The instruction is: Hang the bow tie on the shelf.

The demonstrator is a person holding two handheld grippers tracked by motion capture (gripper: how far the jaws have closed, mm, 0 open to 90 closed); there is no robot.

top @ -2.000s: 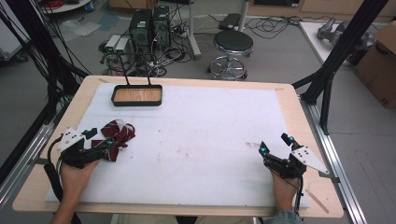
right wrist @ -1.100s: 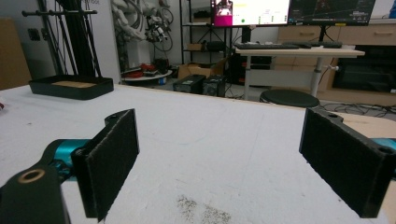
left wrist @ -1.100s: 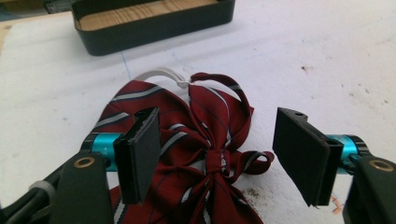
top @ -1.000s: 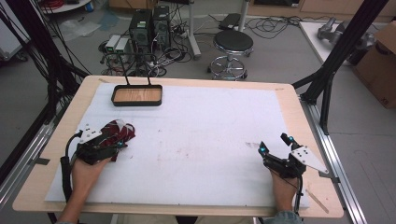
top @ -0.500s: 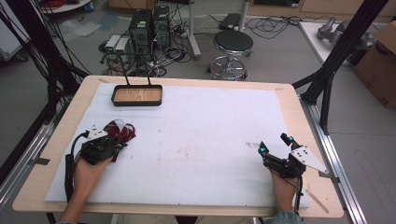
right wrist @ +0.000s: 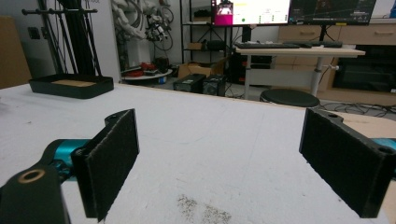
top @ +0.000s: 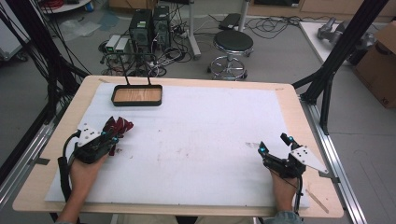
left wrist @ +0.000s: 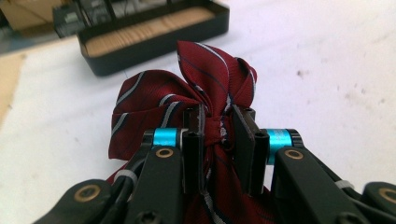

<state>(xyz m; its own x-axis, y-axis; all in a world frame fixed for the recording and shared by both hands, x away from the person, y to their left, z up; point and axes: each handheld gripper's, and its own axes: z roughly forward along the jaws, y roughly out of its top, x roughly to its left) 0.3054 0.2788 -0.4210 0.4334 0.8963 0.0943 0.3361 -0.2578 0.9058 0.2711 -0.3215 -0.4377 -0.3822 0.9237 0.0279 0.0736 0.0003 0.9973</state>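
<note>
High view: since the earlier frame the left gripper (top: 111, 138) has advanced onto the red striped tie (top: 117, 127) at the worktop's (top: 201, 140) left side; its fingers have just closed, pinching the bunched fabric. Right gripper (top: 273, 143) unchanged, fingers wide apart, holding nothing. Black tray (top: 137, 95) shows a bare wooden floor.

A shallow black rectangular tray with a wooden floor (top: 137, 95) sits beyond the left tongs, and a round black stool (top: 232, 43) stands past the table's far edge.
</note>
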